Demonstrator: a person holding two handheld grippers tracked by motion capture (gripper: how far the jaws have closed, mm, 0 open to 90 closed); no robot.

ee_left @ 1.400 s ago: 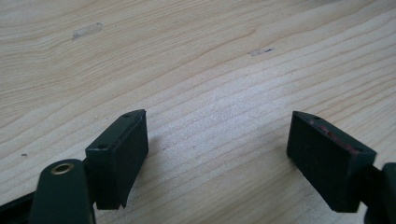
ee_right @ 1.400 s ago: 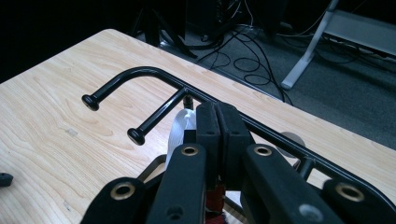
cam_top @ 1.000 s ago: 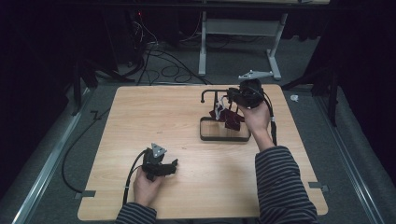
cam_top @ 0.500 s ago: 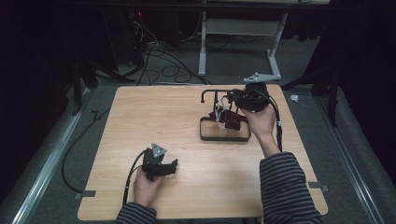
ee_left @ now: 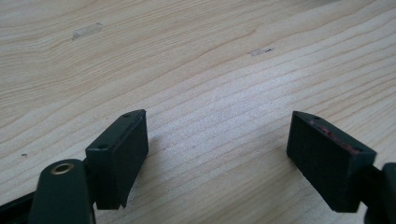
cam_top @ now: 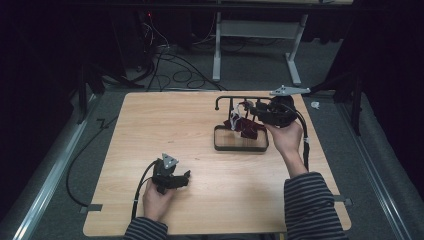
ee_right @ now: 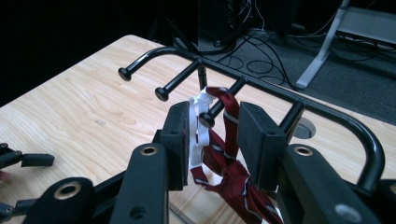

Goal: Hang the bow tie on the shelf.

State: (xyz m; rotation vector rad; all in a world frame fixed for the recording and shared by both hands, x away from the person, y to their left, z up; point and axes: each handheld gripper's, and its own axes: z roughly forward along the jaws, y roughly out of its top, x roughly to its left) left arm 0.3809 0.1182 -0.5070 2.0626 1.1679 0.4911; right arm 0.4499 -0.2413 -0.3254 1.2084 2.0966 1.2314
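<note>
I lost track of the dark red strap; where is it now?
The dark red strap hangs on a peg of the black rack, on the table's right side in the high view, between the right gripper jaws.

Looks like a lab or recording studio setup, not a home. Light wooden table (cam_top: 150,150) stands alone on grey carpet (cam_top: 330,65), with everything around it dark, black drapes or walls on all sides. Loose black cables (cam_top: 170,60) sprawl on the floor beyond the table's far edge, next to the white metal legs of a desk frame (cam_top: 295,50). A red indicator light (cam_top: 148,14) glows on equipment in the dark past the far left corner. Metal rails (cam_top: 45,185) run along the floor by the table's left and right edges. Tape tabs (cam_top: 94,207) mark the table's near corners.
</note>
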